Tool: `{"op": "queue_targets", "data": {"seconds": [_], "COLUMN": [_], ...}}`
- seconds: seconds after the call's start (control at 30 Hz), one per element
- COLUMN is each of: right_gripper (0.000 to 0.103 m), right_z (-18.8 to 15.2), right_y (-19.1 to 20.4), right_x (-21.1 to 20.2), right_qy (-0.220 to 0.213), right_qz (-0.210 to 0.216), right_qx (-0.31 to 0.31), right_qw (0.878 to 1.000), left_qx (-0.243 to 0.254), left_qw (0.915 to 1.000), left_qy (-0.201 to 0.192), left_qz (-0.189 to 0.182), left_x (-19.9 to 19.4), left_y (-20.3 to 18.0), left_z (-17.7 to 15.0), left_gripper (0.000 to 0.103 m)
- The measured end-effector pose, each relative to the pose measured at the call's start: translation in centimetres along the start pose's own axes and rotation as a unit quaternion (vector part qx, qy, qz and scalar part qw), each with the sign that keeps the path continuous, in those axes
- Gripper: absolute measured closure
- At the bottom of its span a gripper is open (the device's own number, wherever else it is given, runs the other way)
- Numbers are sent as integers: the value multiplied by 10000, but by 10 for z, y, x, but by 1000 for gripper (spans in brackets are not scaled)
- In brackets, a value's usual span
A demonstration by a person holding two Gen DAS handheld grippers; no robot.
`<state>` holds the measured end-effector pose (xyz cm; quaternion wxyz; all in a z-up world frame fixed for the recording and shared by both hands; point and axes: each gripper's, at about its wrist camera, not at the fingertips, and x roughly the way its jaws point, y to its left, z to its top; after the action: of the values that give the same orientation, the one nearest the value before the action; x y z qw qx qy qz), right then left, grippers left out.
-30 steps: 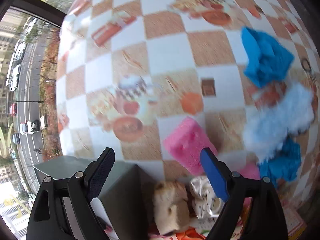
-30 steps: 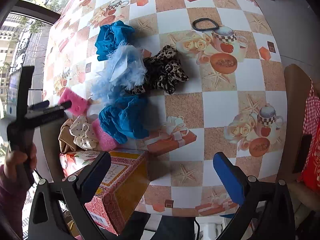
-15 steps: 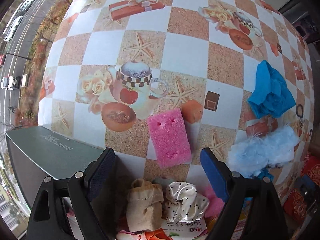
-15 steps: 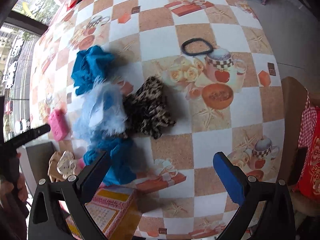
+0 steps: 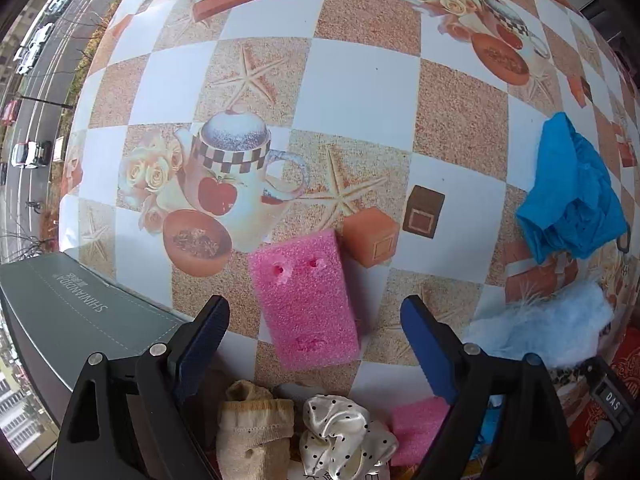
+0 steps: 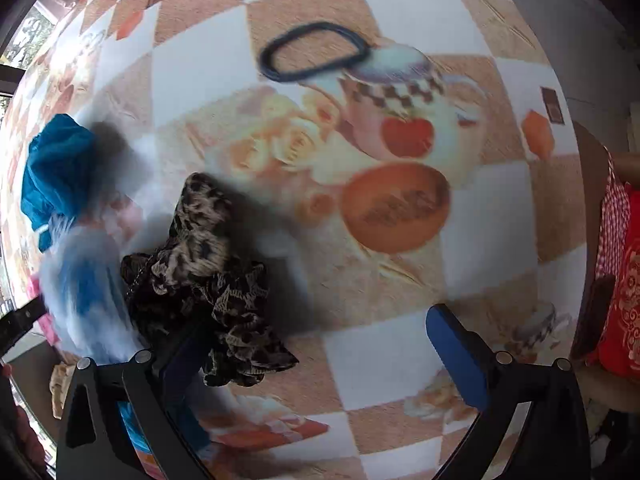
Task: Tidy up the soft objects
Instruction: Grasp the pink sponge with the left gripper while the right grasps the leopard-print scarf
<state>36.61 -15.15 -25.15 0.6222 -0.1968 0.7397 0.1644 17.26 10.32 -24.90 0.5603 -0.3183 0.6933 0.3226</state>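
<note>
My left gripper (image 5: pixel 314 344) jaws stand apart above the pink sponge (image 5: pixel 305 299); its long axis runs away from me. Right gripper (image 6: pixel 320 356) jaws likewise apart, empty.

A checkered bench (image 5: pixel 360 92) carries a pink sponge (image 5: pixel 306 300), blue cloth (image 5: pixel 572 192), pale blue feathery fluff (image 5: pixel 540 328), leopard-print scrunchie (image 6: pixel 200 276), black hair band (image 6: pixel 314 52) and grey box (image 5: pixel 76 316).

Pink sponge (image 5: pixel 306 304) flat on table; leopard scrunchie (image 6: pixel 204 276) crumpled beside fluffy blue one (image 6: pixel 86 292).
</note>
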Motion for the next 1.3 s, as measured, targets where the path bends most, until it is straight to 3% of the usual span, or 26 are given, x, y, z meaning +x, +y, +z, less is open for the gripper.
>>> {"op": "queue_targets", "data": {"seconds": [0.2, 0.3, 0.37, 0.43, 0.53, 0.63, 0.7, 1.0, 1.13, 1.2, 1.23, 1.27, 1.3], "right_gripper": [0, 0, 0, 0, 0, 0, 0, 0, 0, 6, 15, 26, 31], "right_z": [-38, -53, -56, -55, -45, -37, -36, -49, -29, -29, -31, -33, -34], "right_y": [-86, -98, -88, -72, -52, -36, -30, -37, -36, -29, -26, -22, -19], "right_x": [-5, -20, -27, -28, -15, 4, 2, 3, 2, -2, -5, -8, -11], "right_qy": [68, -212, -343, -429, -385, -184, -339, -382, -283, -360, -443, -521, -576], "right_qz": [-399, 180, 488, 508, 311, 2, -39, -30, -42, -95, -119, -134, -126], "right_qx": [845, 1117, 910, 639, 393, 291, 283, 331, 223, -39, -200, -350, -506], "right_qw": [9956, 9934, 9941, 9957, 9980, 9994, 9990, 9987, 9993, 9993, 9987, 9979, 9970], "left_qx": [-14, -8, -20, -31, -63, -115, -194, -413, -475, -308, -181, -45, 103], "left_qw": [9999, 10000, 10000, 10000, 9999, 9997, 9994, 9970, 9968, 9977, 9981, 9981, 9979], "left_qy": [122, 50, 31, 31, 60, 112, 76, 217, 160, -1, -94, -196, -284], "left_qz": [29, -19, -36, -56, -146, -165, -292, -621, -626, -603, -588, -576, -564], "left_x": [12, 10, 10, 9, 8, 14, 25, 29, 35, 27, 22, 17, 12], "left_y": [-4, -9, -12, -17, -6, -4, 8, 18, 25, 17, 12, 8, 4], "left_z": [2, 1, 2, -1, -3, -8, -3, 0, 11, 6, 5, 4, 3], "left_gripper": [13, 13, 13, 13, 11, 0, 0, 0, 1, 12, 17, 32, 57]}}
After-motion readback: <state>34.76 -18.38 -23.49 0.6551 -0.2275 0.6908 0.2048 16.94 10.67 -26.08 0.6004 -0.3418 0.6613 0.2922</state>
